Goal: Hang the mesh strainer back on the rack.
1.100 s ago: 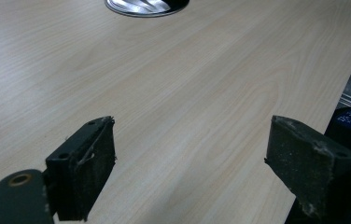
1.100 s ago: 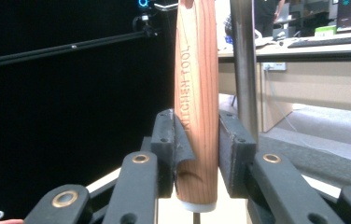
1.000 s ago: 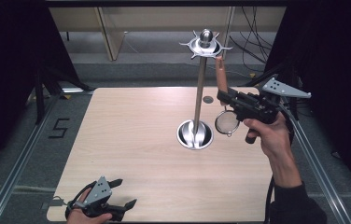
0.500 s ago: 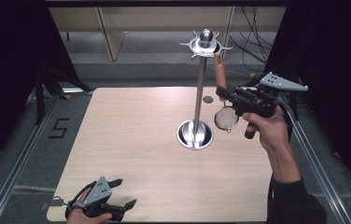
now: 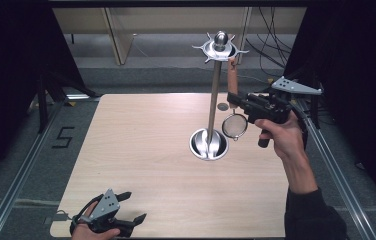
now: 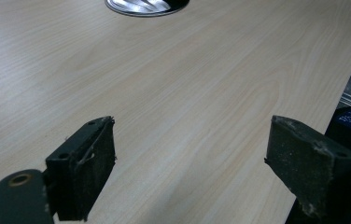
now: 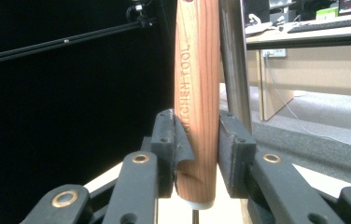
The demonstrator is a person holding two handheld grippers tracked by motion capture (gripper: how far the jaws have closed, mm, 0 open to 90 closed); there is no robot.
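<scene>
A small mesh strainer (image 5: 235, 126) with a wooden handle (image 5: 232, 77) hangs upright, bowl down, just right of the metal stand's pole (image 5: 215, 100). My right gripper (image 5: 233, 100) is shut on that handle (image 7: 197, 93) low down. The handle's top reaches up near the hooked ring (image 5: 220, 46) at the top of the stand. In the right gripper view the pads (image 7: 166, 140) press both sides of the wood, with the pole (image 7: 234, 60) right behind. My left gripper (image 5: 135, 206) lies at the table's near left corner, open with nothing in it (image 6: 190, 163).
The stand's round shiny base (image 5: 208, 145) sits at the middle right of the wooden table (image 5: 141, 135), and its edge shows in the left gripper view (image 6: 145, 4). A small grey disc (image 5: 222, 106) lies behind the base. Metal rails run along both table sides.
The right hand has levelled its gripper and lifted the strainer slightly beside the pole. The left gripper has stayed put.
</scene>
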